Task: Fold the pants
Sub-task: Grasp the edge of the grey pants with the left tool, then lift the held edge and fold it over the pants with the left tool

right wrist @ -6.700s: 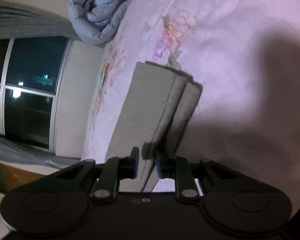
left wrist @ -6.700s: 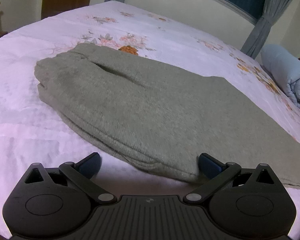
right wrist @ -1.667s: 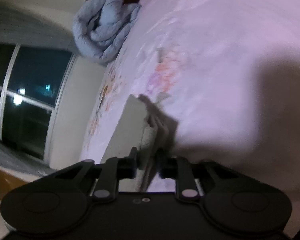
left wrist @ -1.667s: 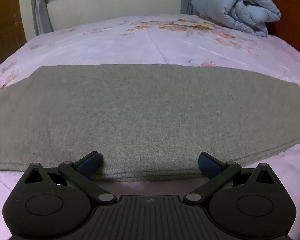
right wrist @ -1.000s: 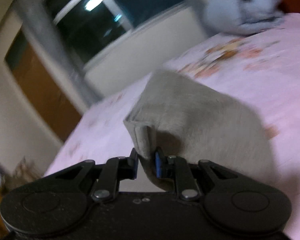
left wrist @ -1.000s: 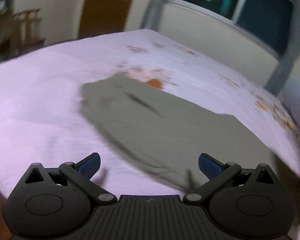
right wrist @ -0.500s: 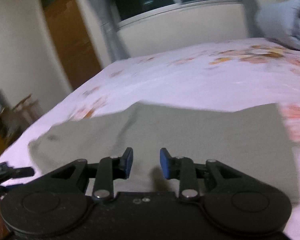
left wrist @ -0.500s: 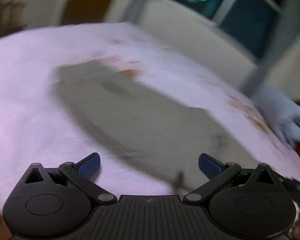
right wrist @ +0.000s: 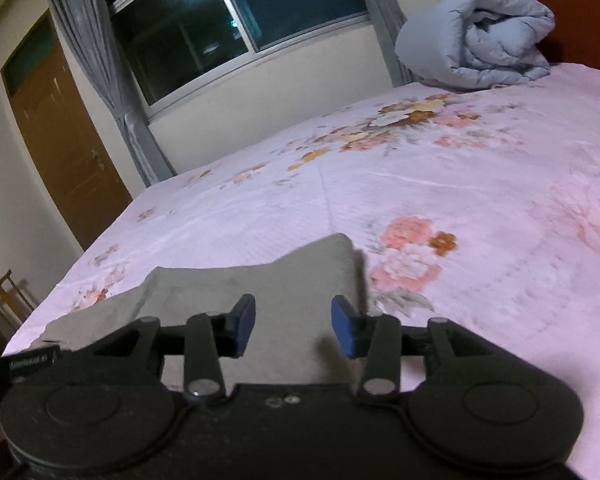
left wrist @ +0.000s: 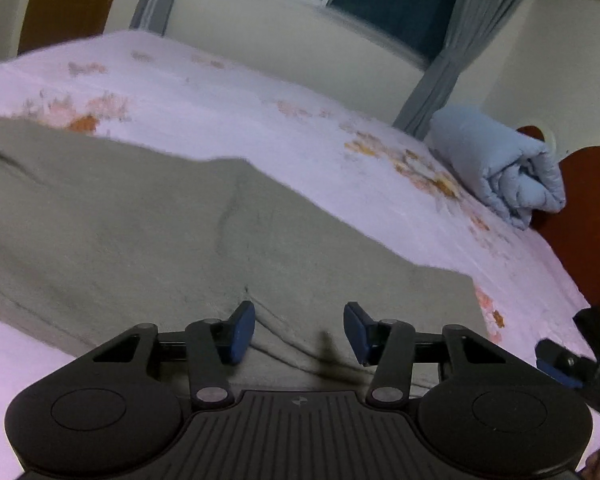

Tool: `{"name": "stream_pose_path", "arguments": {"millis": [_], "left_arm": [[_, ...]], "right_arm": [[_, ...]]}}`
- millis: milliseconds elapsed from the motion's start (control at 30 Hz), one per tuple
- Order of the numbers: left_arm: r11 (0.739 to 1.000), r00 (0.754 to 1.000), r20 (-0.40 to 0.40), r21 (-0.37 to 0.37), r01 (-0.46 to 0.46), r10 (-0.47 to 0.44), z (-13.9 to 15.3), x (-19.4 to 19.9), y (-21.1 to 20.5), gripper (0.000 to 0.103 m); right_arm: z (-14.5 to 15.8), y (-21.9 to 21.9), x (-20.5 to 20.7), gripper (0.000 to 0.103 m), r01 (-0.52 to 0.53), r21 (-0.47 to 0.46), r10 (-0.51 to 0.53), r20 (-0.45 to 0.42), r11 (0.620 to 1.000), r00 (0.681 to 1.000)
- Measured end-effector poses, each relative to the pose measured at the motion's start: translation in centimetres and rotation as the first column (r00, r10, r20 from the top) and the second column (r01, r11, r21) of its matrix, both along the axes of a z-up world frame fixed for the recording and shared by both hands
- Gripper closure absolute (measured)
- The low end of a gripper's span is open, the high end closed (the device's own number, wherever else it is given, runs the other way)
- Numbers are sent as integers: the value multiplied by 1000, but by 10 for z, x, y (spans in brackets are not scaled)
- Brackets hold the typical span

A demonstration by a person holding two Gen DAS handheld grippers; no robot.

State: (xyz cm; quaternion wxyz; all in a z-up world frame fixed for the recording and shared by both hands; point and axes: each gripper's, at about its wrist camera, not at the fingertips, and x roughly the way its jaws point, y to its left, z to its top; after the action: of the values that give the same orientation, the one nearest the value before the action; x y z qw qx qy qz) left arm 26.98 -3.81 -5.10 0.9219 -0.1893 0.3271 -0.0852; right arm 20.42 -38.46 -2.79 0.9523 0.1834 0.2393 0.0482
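Observation:
The grey-green pants [left wrist: 148,236] lie folded lengthwise on the pink floral bed sheet [left wrist: 260,120]. My left gripper [left wrist: 299,332] is open and empty, low over the near edge of the pants. In the right wrist view the pants [right wrist: 284,280] lie just ahead with a corner raised. My right gripper [right wrist: 293,330] is open and empty over the end of the pants. The right gripper also shows at the right edge of the left wrist view [left wrist: 580,364].
A rolled light-blue quilt [left wrist: 496,168] lies at the head of the bed by the red-brown headboard [left wrist: 596,200]. A window with grey curtains [right wrist: 204,32] and a brown door [right wrist: 60,140] are behind the bed. A wooden chair [right wrist: 8,296] stands at the left.
My right gripper let go of the pants end it was holding and now stands open. My left gripper's fingers have come closer together but stay open. Both views swung across the bed.

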Motion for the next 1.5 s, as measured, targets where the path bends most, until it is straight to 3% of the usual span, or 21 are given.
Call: {"name": "stream_pose_path", "arguments": {"millis": [200,433,667,700,733,767,900,1033,1200,1300,1400,1467,1500], "left_arm": [[999,997,-71,40,-30,33,-7,9,-9,60],[996,989,-128,-43,-75,69,-13,6,-1,60],[989,987,-124,-95,-114,102,-22,16,3,59],[986,985,-139,-118,-120,104,-24,23,4,62],[982,984,-147,-142,-122,101,-24,27,5,94],[980,983,-154,-157,-121,97,-25,30,7,94],[980,994,-58,-168,-101,93,-12,9,8,94],[979,987,-118,-160,-123,105,-44,0,11,94],[981,990,-89,-152,-119,107,-31,-4,11,94],[978,987,-112,-163,-128,111,-35,-3,12,94],[962,982,-132,-220,-161,134,-35,-9,21,84],[958,976,-125,-204,-202,179,-32,-21,28,64],[955,973,-117,-203,-218,197,-30,-26,32,49]], "right_arm": [[-14,-15,-12,60,15,48,-14,-21,999,1000],[-16,-21,-9,55,11,72,-11,-6,997,1000],[-21,-22,-8,53,8,86,-7,-9,996,1000],[-22,-23,-8,53,11,91,-10,-11,996,1000],[-22,-24,-9,53,14,91,-13,-12,996,1000],[-22,-25,-9,53,18,89,-17,-12,996,1000],[-22,-32,-12,52,41,99,-41,-4,994,999],[-25,-34,-13,49,51,103,-50,-11,993,999],[-19,-31,-6,48,29,102,-29,-1,994,1000],[-10,-33,10,44,14,142,-17,24,990,1000],[-2,-29,35,43,-25,149,21,23,989,1000],[3,-23,54,43,-60,120,60,0,991,998],[5,-21,59,43,-72,117,72,4,991,997]]}}
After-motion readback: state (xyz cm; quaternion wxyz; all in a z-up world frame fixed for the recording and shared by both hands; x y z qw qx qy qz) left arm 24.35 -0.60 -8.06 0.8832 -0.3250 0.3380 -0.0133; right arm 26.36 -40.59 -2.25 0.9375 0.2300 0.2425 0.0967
